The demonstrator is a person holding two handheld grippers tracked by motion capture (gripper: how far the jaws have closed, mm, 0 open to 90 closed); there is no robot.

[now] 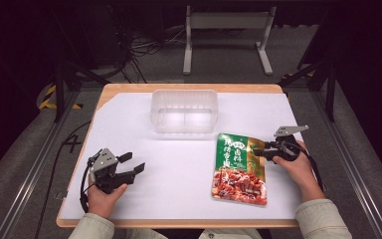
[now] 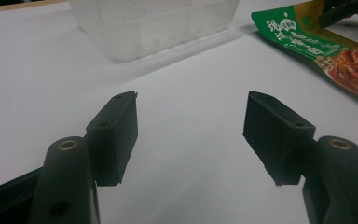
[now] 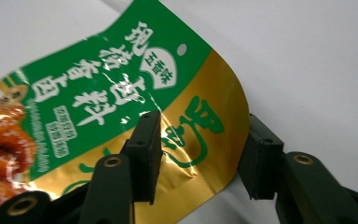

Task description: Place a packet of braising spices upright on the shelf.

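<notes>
Green-and-gold food pouch [image 1: 239, 169] lies flat right of centre; my right gripper [image 3: 198, 156] straddles its edge, jaws half-open, not yet pinching. Left gripper [image 2: 190, 135] idles wide. Lifting into the clear tub [image 1: 184, 110] remains.

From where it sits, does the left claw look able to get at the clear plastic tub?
Probably yes. The left claw stands open over bare white sheet, and nothing lies between it and the clear plastic tub; the green and gold food pouch lies off to its side.
</notes>
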